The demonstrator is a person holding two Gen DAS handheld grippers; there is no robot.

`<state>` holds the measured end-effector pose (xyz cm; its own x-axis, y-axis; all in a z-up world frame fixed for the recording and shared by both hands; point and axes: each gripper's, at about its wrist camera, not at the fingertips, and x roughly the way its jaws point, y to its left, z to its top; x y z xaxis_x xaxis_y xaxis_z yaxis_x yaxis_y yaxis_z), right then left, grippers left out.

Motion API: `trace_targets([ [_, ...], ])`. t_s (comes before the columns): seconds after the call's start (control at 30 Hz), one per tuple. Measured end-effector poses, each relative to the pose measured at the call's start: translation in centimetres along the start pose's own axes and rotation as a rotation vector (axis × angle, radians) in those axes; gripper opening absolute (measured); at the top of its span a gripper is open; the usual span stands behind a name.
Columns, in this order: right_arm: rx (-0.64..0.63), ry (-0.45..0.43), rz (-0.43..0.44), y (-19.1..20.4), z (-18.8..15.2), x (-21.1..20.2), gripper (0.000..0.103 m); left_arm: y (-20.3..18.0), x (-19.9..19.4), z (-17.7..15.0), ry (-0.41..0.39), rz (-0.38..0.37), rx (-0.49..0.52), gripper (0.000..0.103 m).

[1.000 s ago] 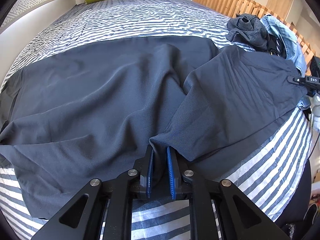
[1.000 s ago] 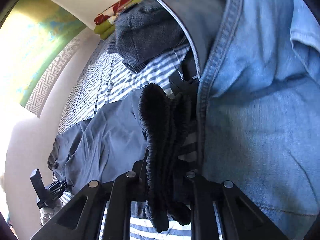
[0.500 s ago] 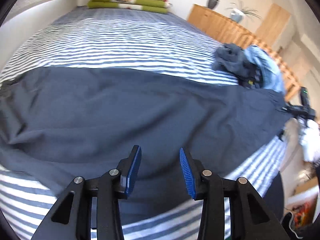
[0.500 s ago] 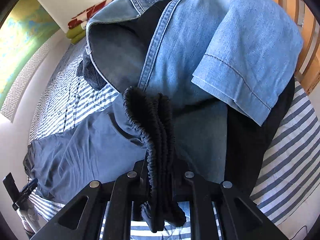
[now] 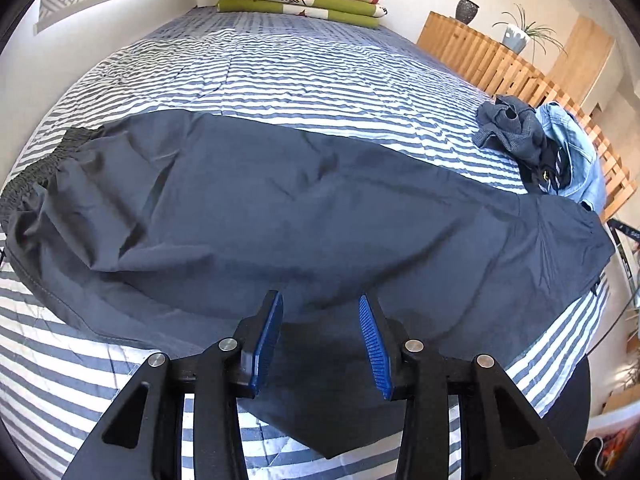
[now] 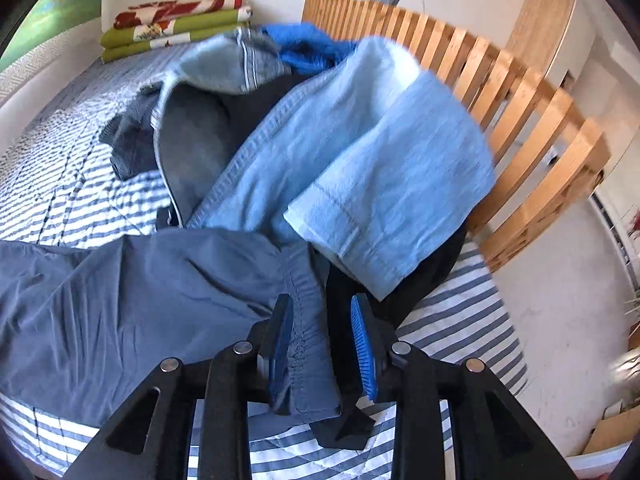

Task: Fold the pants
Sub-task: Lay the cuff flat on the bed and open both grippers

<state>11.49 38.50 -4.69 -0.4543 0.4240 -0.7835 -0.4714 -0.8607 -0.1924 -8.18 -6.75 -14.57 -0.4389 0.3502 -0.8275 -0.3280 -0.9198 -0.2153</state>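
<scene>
Both claws open rn, left gripper point(image 5: 320, 340) w/ nothing between its pads, right gripper point(image 6: 324, 344) straddling hem of pants point(image 5: 280, 216), prob so they lie flat for folding.

A second ago the left gripper point(image 5: 320, 340) was clamped on a fold of the dark navy pants point(image 5: 280, 216); now its blue pads stand wide apart with nothing between them, raised above the near edge of the cloth. The folded-over leg has gone, and the pants lie spread lengthwise across the striped bedspread point(image 5: 320, 76). The right gripper point(image 6: 323, 340), then shut on the bunched elastic waistband, has parted its jaws, and a stitched hem point(image 6: 306, 332) of the pants lies loose between them.
</scene>
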Motion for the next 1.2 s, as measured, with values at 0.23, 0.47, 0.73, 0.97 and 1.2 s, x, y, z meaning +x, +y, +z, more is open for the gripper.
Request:
trace_targets([
  [0.23,-0.233,-0.079,0.209,9.7,-1.3,-3.6,0.028,-0.7,1.6,-1.1,0.060,0.042,0.029,0.043],
  [0.47,-0.327,0.104,0.296,16.9,-2.8,3.3,0.028,-0.7,0.7,0.0,0.006,0.041,0.021,0.043],
  [0.73,-0.074,0.180,0.378,11.3,-5.1,7.1,0.028,-8.5,6.5,6.7,0.127,-0.128,0.128,0.043],
  [0.97,-0.002,0.136,0.441,10.2,-6.6,7.7,0.029,-8.3,14.3,9.6,0.214,-0.232,-0.111,0.030],
  [1.2,-0.036,0.111,0.463,10.2,-6.9,7.6,0.029,-5.1,8.4,7.5,0.108,-0.060,-0.085,0.039],
])
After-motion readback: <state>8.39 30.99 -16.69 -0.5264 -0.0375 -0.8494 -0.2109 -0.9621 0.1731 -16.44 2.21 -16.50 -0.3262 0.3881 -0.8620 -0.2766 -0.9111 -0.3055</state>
